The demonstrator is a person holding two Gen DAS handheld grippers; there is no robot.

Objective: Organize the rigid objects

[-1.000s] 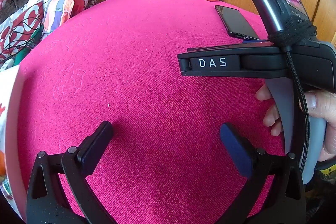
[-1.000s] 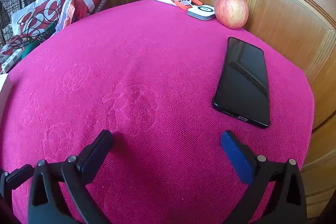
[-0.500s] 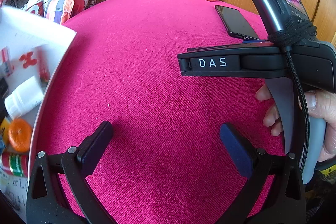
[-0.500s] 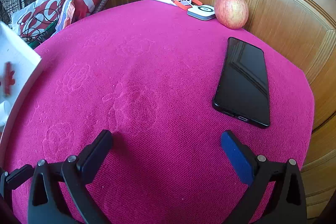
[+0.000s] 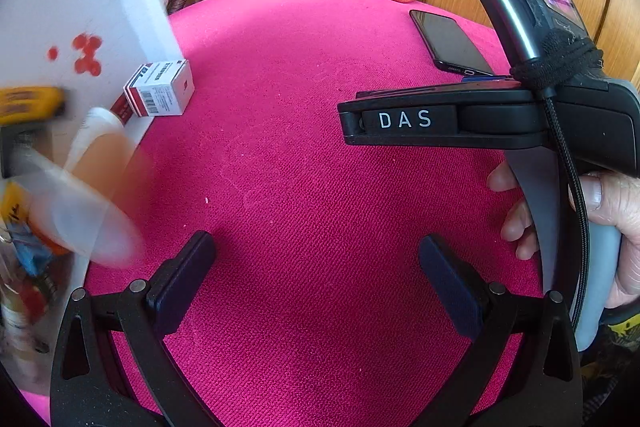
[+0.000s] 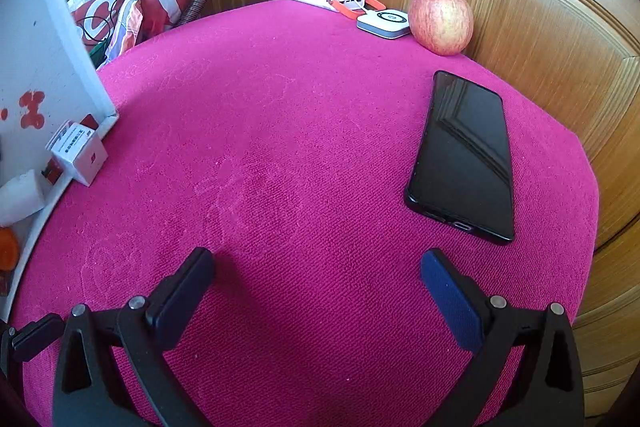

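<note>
Both my tongs, left (image 5: pixel 316 263) and right (image 6: pixel 318 279), hang spread and empty while the tilted bin (image 5: pixel 60 27) at left frame spills a box (image 5: pixel 160 95), so blurred items could tumble off the cloth (image 6: pixel 300 147).

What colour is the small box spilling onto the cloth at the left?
White with red panels and a barcode; the small box shows best in the left wrist view.

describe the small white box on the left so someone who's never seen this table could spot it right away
Start at the pink tablecloth and go to its left edge, where a tilted white tray with red marks is spilling items. The small white box sits at the tray's lip. It is the only cube-shaped thing there, printed with a barcode and red stripe, unlike the round white bottle just nearer the camera.
</note>
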